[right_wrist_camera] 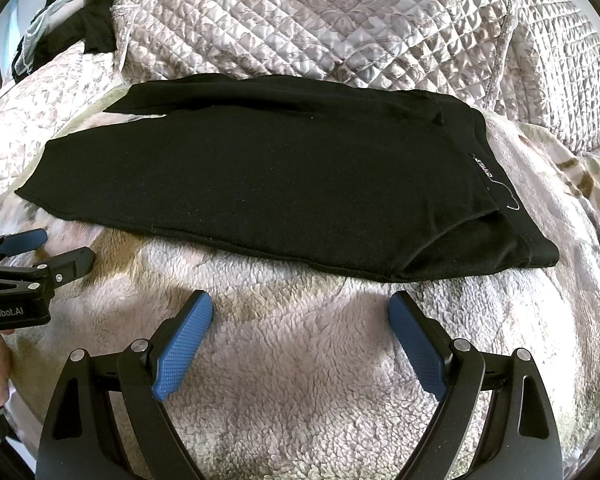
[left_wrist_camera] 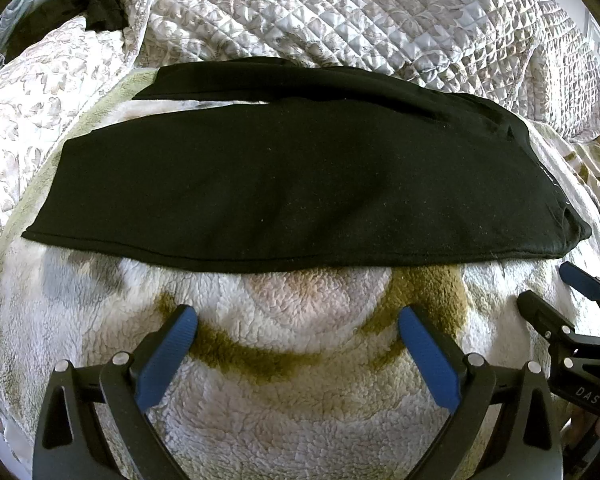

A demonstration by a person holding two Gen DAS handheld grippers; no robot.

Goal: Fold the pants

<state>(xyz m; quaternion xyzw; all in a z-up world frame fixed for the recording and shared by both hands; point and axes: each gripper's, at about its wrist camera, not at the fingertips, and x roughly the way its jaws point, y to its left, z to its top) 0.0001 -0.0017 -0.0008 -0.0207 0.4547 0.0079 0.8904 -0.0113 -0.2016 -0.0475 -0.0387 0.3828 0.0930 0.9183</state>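
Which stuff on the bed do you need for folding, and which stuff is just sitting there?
For the job:
black pants, spread out flat
left gripper, open
right gripper, open

Just lying about:
fluffy blanket under the pants
quilted bedspread behind
dark clothes in the far left corner

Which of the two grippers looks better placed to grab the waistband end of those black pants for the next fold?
Probably the right gripper: the waistband lies on its side of the pants. The left gripper, also open and empty, faces the leg end.
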